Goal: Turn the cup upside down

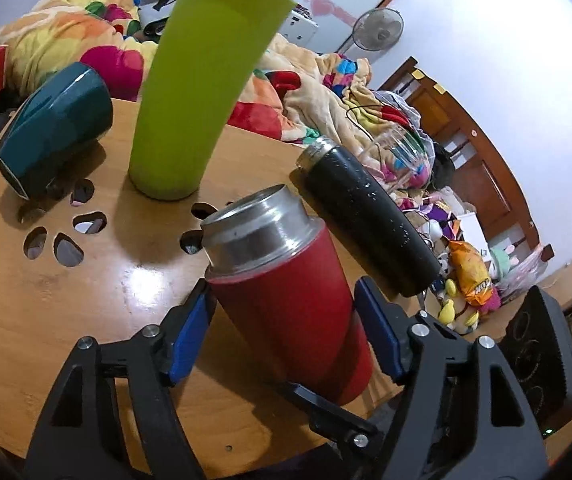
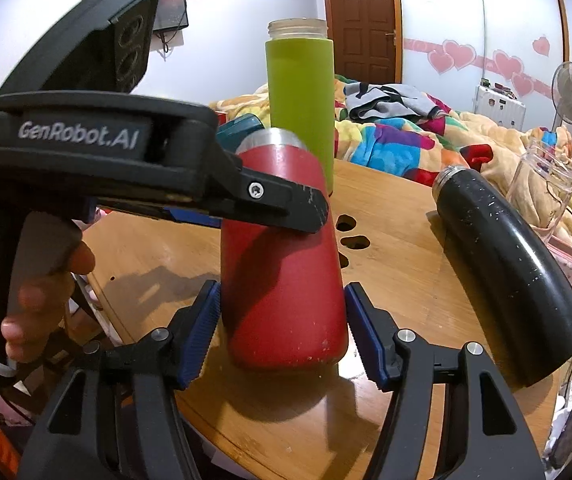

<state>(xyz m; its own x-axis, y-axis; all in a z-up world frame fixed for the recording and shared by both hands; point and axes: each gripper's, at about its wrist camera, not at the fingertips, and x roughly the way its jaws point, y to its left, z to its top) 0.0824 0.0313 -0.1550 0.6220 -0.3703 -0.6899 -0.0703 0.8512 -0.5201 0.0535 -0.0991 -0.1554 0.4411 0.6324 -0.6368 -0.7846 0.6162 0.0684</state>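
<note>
A red cup (image 1: 286,312) with a steel neck stands upright on the round wooden table (image 1: 45,320), mouth up. My left gripper (image 1: 281,332) has its blue pads against both sides of the cup's body. In the right wrist view the same red cup (image 2: 281,280) sits between my right gripper's (image 2: 281,332) blue pads, which stand just beside its base; contact is unclear. The left gripper's finger (image 2: 286,204) crosses the cup higher up.
A tall green bottle (image 1: 201,80) stands behind the cup. A teal cup (image 1: 53,128) lies tilted at the left. A black flask (image 1: 366,216) and a clear glass jar (image 2: 546,184) are at the right. Bedding lies beyond the table.
</note>
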